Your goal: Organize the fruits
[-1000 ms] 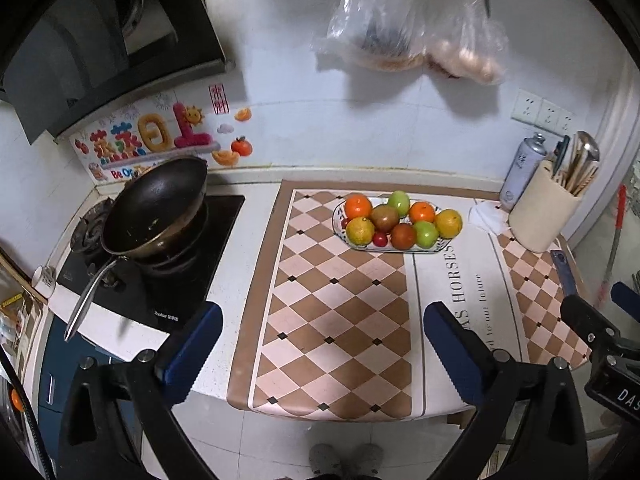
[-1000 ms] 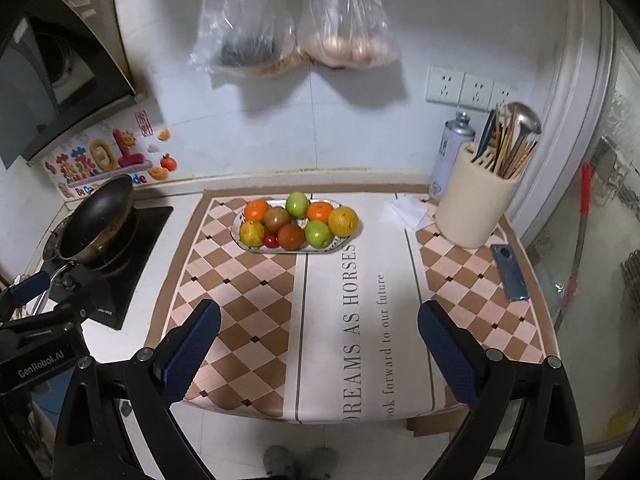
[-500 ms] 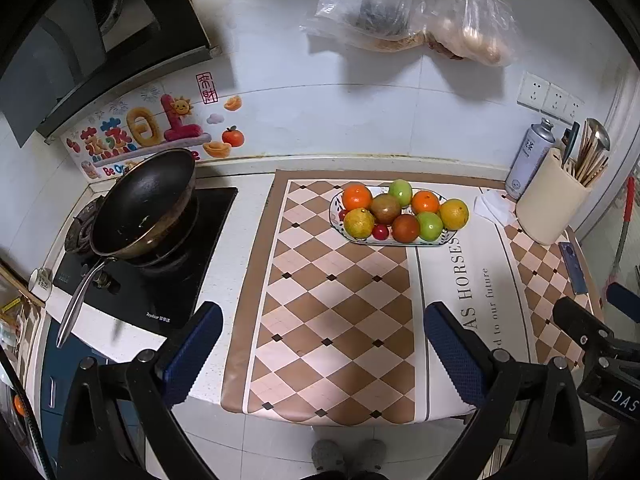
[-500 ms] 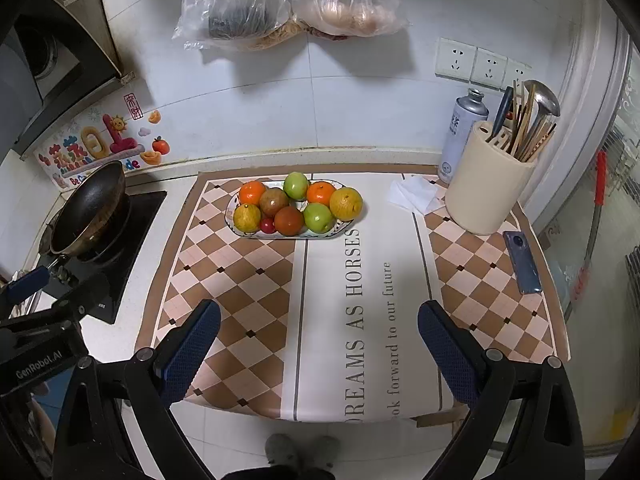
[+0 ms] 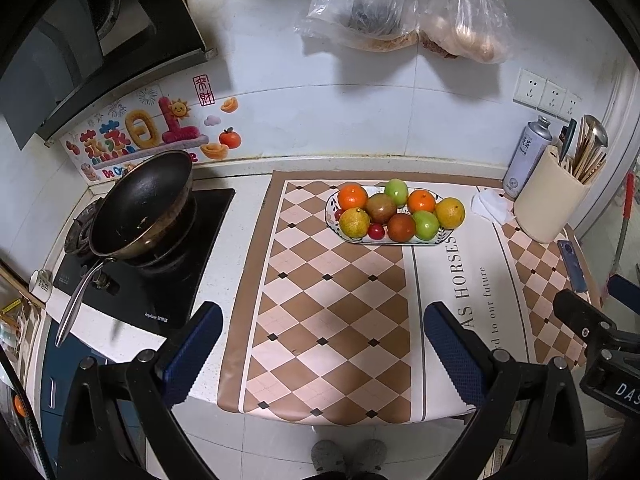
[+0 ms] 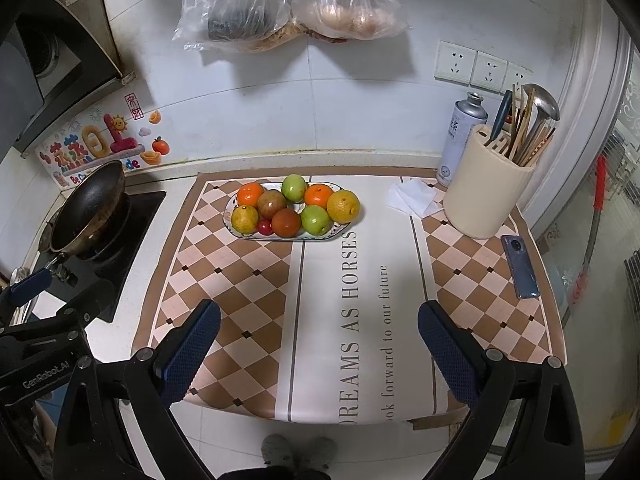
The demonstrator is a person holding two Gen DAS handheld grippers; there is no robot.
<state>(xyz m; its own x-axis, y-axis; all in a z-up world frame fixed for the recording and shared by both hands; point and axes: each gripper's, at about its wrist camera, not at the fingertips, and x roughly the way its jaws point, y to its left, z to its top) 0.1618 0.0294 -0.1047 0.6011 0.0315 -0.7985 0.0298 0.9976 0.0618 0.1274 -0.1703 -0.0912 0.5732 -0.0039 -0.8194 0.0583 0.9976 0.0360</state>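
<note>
Only right wrist shows whole phone point(image 6: 520, 266).

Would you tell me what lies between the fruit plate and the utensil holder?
A crumpled white tissue lies on the mat between the fruit plate and the utensil holder, clearest in the right wrist view.

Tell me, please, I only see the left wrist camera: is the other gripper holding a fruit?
Observer: No. The right gripper is open and empty, above the near part of the mat.
Operator: What word comes before "AS HORSES" on the mat?
Observer: "DREAMS". The right wrist view shows the full line, "DREAMS AS HORSES".
Operator: Something covers the end of the phone for me. Is it all on the mat?
Observer: Yes. The whole phone lies flat on the mat, near the utensil holder.
</note>
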